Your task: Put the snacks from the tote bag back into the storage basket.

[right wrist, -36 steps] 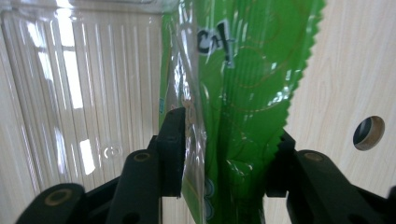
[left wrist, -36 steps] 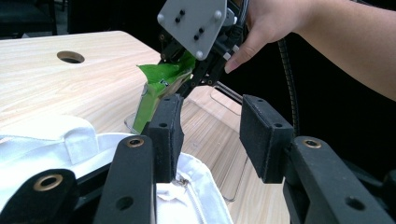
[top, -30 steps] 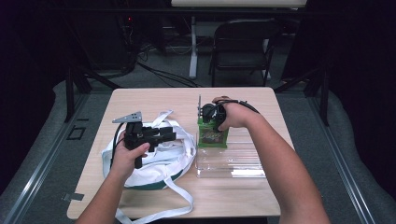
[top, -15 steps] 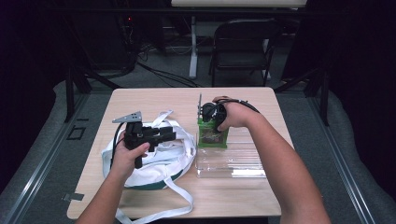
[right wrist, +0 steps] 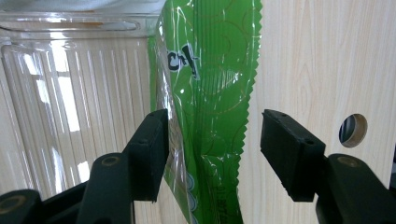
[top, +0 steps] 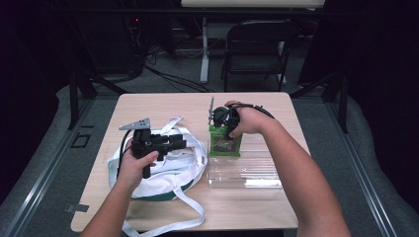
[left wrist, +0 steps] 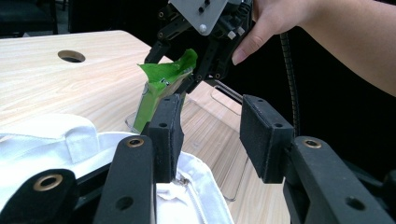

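The right gripper (right wrist: 210, 154) stands wide around the green snack bag (right wrist: 210, 84) — close squarely on its top; left gripper (left wrist: 210, 135) waits open.

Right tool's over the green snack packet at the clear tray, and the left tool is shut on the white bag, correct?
Not quite. The left tool is open: the left gripper view shows its jaws spread above the white bag, gripping nothing. The right tool is indeed over the green snack packet at the clear tray.
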Motion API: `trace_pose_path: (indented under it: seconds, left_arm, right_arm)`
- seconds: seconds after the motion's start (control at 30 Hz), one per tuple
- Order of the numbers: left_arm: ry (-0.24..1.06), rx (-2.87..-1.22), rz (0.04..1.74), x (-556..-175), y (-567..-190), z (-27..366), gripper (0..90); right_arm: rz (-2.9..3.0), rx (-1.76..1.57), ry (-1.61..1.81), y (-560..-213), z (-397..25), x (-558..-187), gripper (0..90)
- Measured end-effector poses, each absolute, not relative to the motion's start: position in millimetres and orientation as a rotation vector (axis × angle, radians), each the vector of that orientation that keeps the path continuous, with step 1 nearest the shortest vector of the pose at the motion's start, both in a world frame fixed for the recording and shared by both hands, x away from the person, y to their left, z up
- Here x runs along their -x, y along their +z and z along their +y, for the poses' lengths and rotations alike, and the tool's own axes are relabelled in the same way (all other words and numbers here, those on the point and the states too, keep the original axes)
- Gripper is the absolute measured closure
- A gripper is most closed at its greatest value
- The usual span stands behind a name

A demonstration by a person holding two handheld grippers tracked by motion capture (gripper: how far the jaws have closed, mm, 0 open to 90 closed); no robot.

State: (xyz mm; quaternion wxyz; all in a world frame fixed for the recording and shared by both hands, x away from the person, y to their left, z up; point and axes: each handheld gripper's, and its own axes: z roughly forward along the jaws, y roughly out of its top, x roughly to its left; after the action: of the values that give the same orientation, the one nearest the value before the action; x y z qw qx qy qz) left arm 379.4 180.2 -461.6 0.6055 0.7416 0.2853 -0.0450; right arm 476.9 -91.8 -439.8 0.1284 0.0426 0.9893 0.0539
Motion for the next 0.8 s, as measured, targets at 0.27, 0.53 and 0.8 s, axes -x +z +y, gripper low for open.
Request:
trace_pose_path:
  seconds: [0.27,0.53,0.8]
  left_arm:
    - [-0.103,-1.716,0.661,-379.5,-461.7,180.8,58.5]
    - [-0.097,-1.714,0.667,-380.2,-461.8,183.0,58.5]
    - [-0.089,-1.706,0.68,-380.5,-461.3,186.9,58.2]
  right_arm:
    - [2.878,-0.138,0.182,-437.5,-91.7,-477.1,40.0]
    - [2.878,-0.149,0.21,-433.5,-89.5,-476.2,39.4]
    - [2.874,-0.279,0.373,-414.6,-92.9,-474.6,39.4]
